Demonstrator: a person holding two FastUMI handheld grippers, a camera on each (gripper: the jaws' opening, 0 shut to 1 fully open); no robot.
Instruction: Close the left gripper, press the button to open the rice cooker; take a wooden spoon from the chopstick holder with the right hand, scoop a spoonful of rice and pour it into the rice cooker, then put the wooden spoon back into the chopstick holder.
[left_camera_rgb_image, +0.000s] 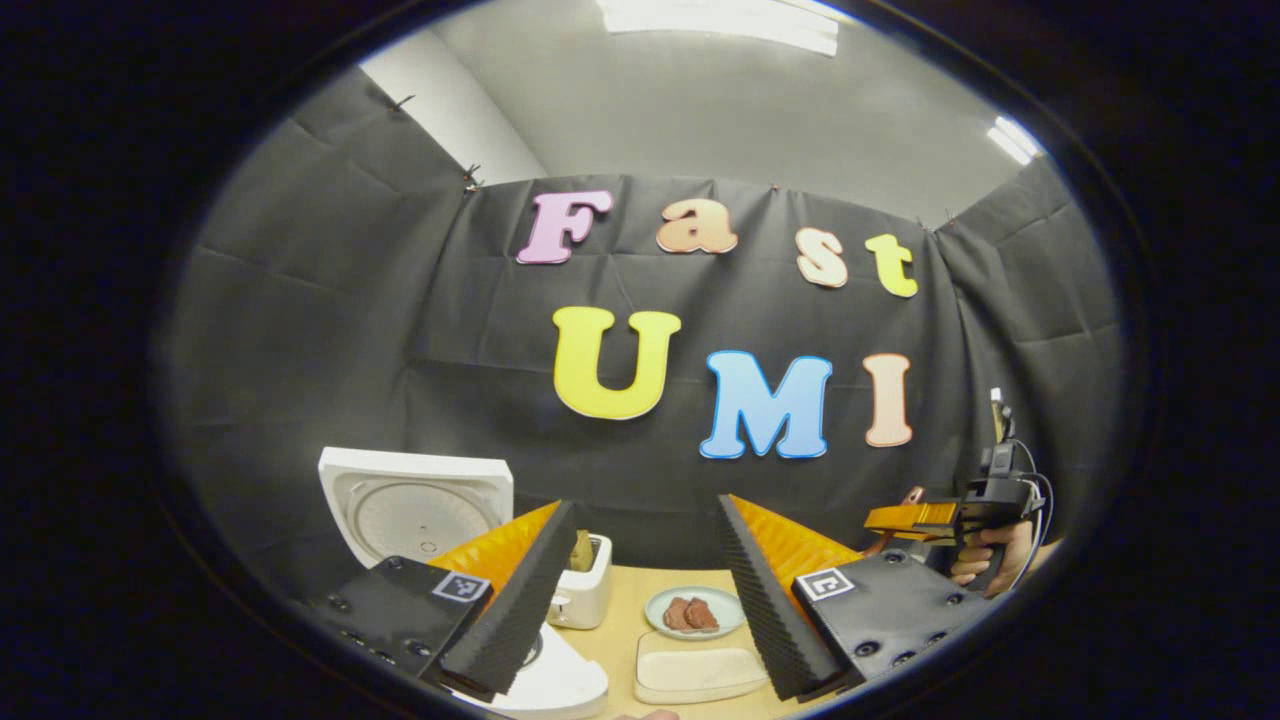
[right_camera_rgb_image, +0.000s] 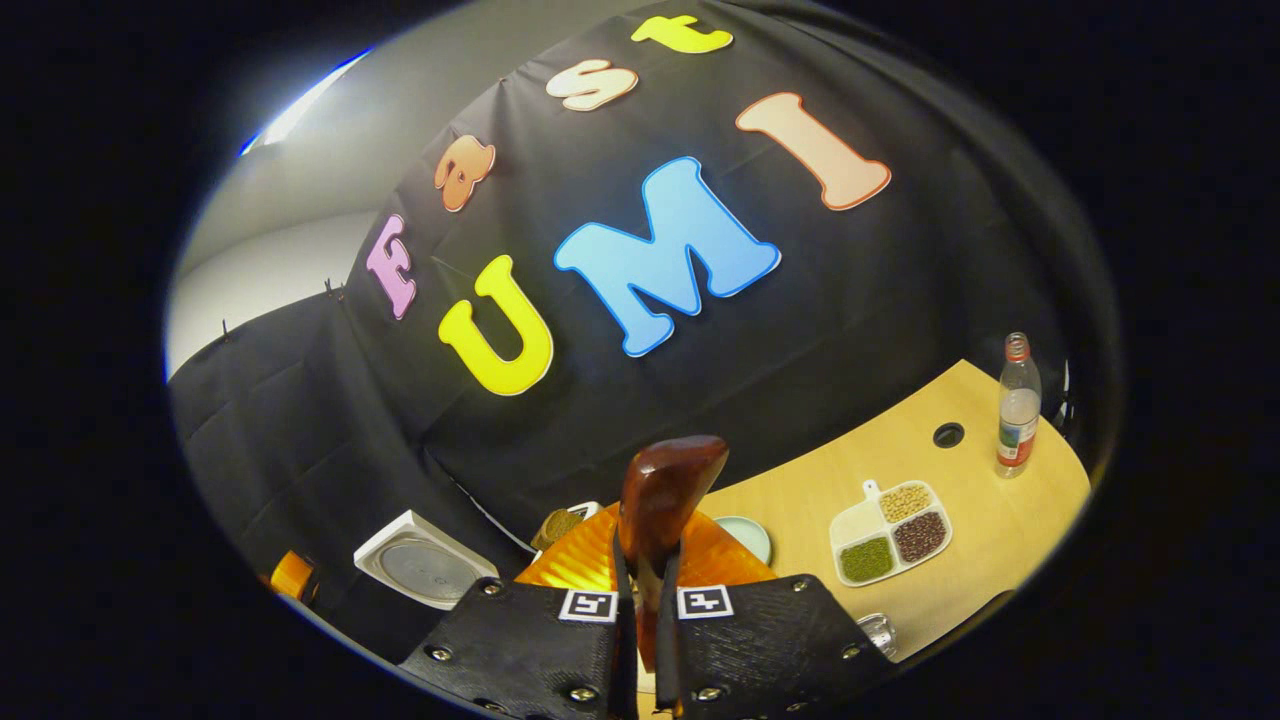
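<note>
My right gripper (right_camera_rgb_image: 645, 572) is shut on the handle of the wooden spoon (right_camera_rgb_image: 665, 490), whose dark brown bowl stands up above the fingers, high over the table. The rice cooker's white lid (right_camera_rgb_image: 425, 565) stands open below on the left. A white divided tray (right_camera_rgb_image: 858, 522) with rice, beans and other grains lies on the table to the right. My left gripper (left_camera_rgb_image: 645, 505) is open with nothing between its fingers, above the cooker's white body (left_camera_rgb_image: 555, 685), with the raised lid (left_camera_rgb_image: 415, 505) behind it. The right gripper (left_camera_rgb_image: 905, 518), held by a hand (left_camera_rgb_image: 985, 562), shows at the far right.
A white toaster (left_camera_rgb_image: 583, 592) with bread stands beside the cooker. A small plate with meat slices (left_camera_rgb_image: 693, 612) and a white rectangular dish (left_camera_rgb_image: 700, 672) lie mid-table. A water bottle (right_camera_rgb_image: 1017, 405) stands at the table's far right, near a round hole (right_camera_rgb_image: 948, 434).
</note>
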